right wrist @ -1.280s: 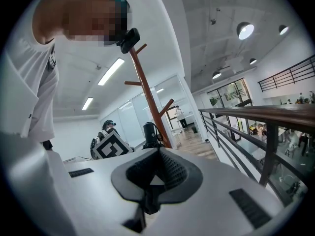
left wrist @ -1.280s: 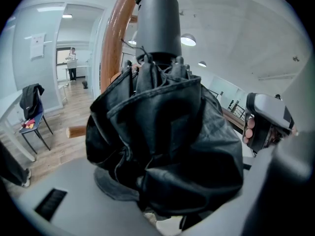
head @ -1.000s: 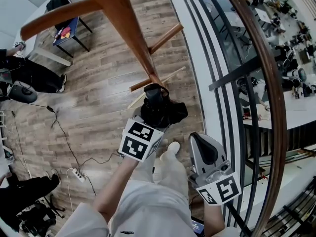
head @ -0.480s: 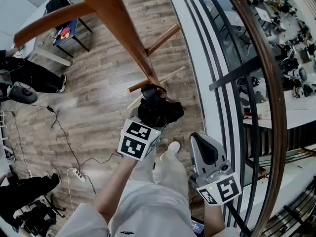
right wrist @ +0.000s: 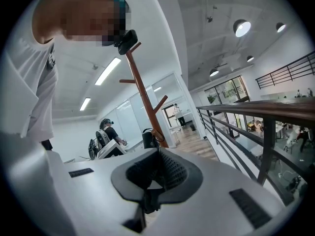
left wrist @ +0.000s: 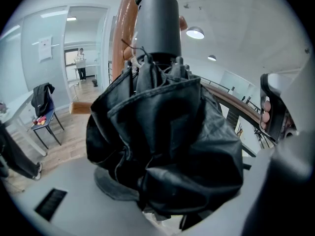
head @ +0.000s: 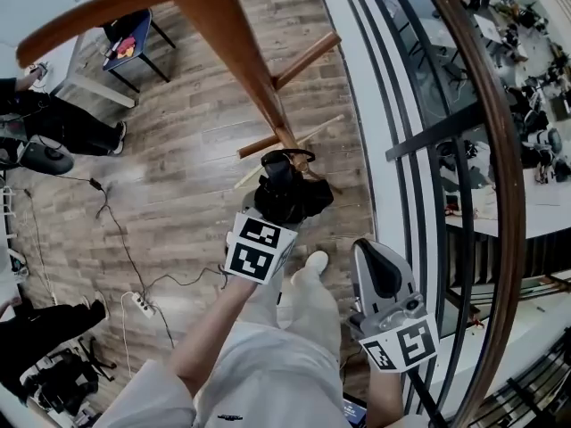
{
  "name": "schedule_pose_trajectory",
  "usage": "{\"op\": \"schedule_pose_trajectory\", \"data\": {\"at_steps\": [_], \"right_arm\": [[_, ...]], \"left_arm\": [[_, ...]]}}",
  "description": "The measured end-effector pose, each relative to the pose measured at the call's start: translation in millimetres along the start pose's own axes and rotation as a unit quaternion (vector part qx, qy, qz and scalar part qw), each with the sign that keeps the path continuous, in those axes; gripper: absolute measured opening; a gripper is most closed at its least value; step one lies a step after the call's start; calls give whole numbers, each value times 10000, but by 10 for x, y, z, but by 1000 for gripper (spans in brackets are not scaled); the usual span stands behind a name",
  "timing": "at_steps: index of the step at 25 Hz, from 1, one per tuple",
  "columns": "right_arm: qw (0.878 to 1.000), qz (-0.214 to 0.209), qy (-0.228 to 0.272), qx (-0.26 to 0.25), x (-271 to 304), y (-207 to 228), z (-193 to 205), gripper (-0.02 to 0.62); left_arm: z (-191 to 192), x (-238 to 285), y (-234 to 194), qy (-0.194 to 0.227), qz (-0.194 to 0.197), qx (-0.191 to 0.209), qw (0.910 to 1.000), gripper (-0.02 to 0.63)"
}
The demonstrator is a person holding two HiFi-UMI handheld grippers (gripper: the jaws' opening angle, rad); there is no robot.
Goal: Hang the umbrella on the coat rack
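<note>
Left claw (head: 271,222) still clamping umbrella (head: 288,194), beside rack (head: 234,45)

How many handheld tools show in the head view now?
2. The left tool is centre frame by the coat rack pole, closed on the folded black umbrella; the right tool is lower right beside the railing, shut and empty. None appears hidden.

No text, label, brand or number can be read anywhere.
</note>
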State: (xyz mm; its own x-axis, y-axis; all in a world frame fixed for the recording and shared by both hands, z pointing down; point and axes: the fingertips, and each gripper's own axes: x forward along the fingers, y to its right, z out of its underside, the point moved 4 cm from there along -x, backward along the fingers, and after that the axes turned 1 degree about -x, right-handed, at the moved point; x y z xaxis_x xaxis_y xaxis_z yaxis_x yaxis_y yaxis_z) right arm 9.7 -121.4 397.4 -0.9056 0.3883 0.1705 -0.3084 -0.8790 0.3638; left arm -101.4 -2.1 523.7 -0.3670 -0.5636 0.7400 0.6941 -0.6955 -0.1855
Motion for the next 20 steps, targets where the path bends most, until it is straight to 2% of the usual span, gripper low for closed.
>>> {"op": "schedule_pose_trajectory", "data": {"at_steps": [5,20], "right_arm": [[10000,18,-67,27,9,6,83,35],[9999,51,-144,77,156,-31,376,35]], "left_arm": [[129,81,-37,-15,-10,-162,9999,247],[429,265,-148,-61,-36,-228,9997,247]]}}
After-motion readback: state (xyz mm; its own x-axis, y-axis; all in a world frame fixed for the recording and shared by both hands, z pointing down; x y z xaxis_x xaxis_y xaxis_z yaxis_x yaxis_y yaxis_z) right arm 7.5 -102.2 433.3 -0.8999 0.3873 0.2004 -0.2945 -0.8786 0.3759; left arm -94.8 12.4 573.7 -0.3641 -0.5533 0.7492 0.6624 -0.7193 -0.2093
